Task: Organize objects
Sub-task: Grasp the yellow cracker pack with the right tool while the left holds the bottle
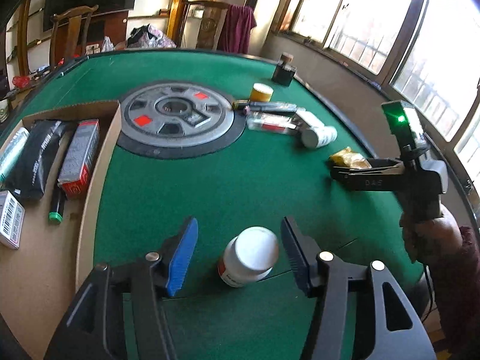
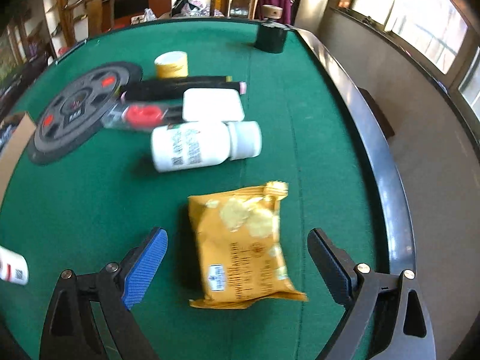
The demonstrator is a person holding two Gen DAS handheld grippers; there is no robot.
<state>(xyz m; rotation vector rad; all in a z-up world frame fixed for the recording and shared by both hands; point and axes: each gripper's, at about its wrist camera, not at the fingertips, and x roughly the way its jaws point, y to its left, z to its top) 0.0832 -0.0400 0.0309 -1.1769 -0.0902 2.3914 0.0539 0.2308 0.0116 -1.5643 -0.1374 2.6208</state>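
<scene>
The left hand-held gripper [image 1: 238, 253] is spread wide around a white-capped bottle [image 1: 250, 256] on the green table [image 1: 186, 186]

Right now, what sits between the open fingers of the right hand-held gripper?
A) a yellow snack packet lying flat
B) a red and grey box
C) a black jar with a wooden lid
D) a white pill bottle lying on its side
A: in the right wrist view the right hand-held gripper stands open around the yellow snack packet, which lies flat on the green table; the white pill bottle lies farther off.
</scene>
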